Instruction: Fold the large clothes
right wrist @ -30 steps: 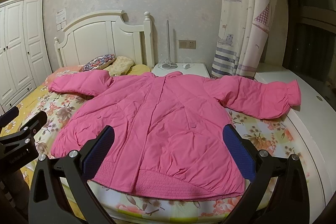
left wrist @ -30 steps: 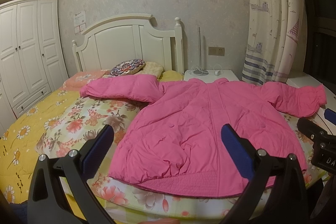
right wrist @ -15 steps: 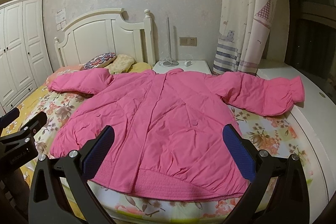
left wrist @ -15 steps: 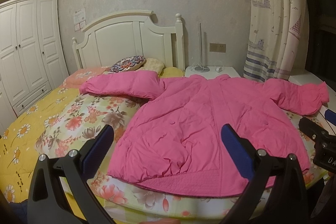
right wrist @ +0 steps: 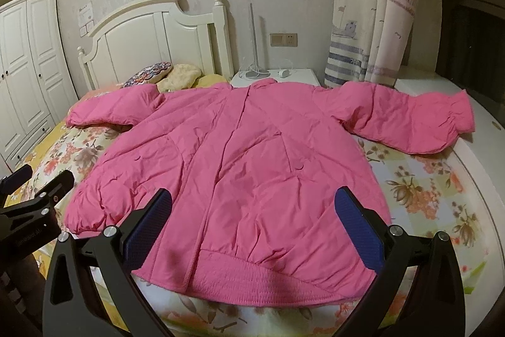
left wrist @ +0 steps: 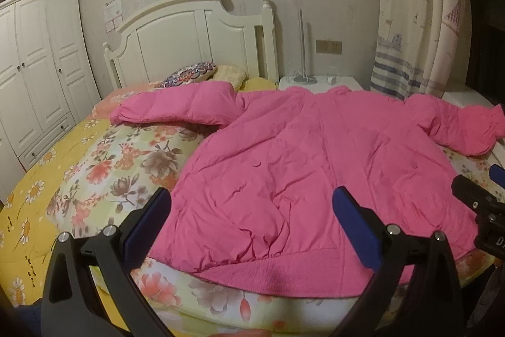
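A large pink padded jacket (left wrist: 303,166) lies flat on the bed with both sleeves spread out sideways; it also shows in the right wrist view (right wrist: 252,166). Its ribbed hem (right wrist: 265,280) faces me at the near bed edge. My left gripper (left wrist: 252,210) is open and empty, hovering above the jacket's lower left part. My right gripper (right wrist: 254,210) is open and empty above the hem's middle. The right gripper's body shows at the right edge of the left view (left wrist: 479,210); the left gripper's body shows at the left edge of the right view (right wrist: 28,210).
The bed carries a floral quilt (left wrist: 126,166) and a yellow sheet (left wrist: 38,204). Pillows (left wrist: 202,73) lie by the white headboard (left wrist: 189,33). A white nightstand (right wrist: 277,75) with a lamp stands behind. A wardrobe (left wrist: 34,65) is left, a curtain (right wrist: 372,21) right.
Both grippers have moved slightly closer to the jacket and tilted down, so the jacket looks larger and lower in view. The jacket itself has not moved.
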